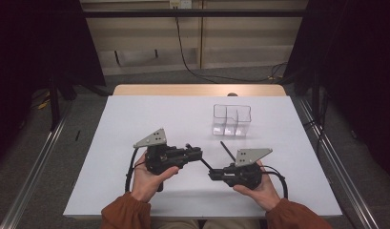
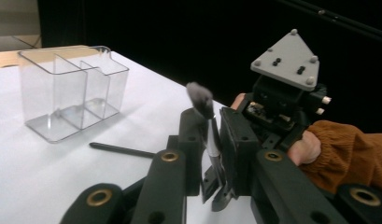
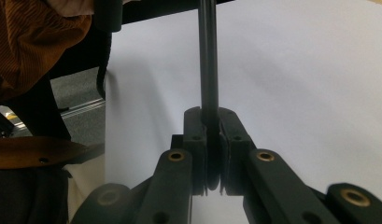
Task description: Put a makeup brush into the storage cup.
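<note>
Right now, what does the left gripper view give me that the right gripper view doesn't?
Left gripper view adds the clear organizer, a black stick lying beside it, grey bristles on the brush, and the left gripper shut on the brush below them. Right gripper view adds the floor past the table edge and the right gripper shut on the black handle. Both share the brush, the white table and an orange sleeve.

Clear glossy plastic organizer [image 1: 231, 119]; soft-bristled brush [image 2: 208, 128] with glossy black handle.
</note>
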A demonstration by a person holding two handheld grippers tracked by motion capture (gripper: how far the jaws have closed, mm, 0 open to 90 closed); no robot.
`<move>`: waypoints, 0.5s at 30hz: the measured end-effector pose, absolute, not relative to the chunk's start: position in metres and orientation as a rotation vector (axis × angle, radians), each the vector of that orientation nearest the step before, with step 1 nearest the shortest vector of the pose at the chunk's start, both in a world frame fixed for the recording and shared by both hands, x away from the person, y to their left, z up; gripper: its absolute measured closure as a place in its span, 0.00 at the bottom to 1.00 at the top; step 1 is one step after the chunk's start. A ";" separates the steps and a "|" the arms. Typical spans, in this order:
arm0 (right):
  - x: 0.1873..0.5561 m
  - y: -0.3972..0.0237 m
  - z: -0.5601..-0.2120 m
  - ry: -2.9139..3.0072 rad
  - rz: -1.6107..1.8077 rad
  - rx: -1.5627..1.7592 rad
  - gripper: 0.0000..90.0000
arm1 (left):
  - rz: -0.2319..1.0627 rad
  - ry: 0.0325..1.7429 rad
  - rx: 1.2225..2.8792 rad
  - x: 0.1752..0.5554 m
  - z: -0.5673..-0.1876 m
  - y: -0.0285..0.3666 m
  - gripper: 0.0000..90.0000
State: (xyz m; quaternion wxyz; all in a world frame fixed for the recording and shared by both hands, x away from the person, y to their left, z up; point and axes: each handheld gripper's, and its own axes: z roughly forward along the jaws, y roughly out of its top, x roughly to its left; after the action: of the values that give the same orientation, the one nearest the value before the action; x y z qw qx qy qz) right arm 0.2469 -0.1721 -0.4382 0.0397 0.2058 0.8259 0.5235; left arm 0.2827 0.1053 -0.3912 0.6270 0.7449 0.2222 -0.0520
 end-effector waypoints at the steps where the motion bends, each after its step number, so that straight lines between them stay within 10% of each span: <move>1: 0.247 -0.172 -0.439 2.533 1.607 0.635 0.92 | -0.120 0.511 1.705 0.282 -0.391 0.105 0.90; 15: 0.248 -0.175 -0.437 2.509 1.648 0.676 0.84 | -0.113 0.476 1.726 0.274 -0.382 0.100 0.93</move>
State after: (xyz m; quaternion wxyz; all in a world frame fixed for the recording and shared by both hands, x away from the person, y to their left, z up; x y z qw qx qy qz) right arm 0.2479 -0.1749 -0.4367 0.0324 0.2195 0.8150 0.5354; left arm 0.2742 0.0999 -0.3817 0.6241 0.7518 0.2071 -0.0492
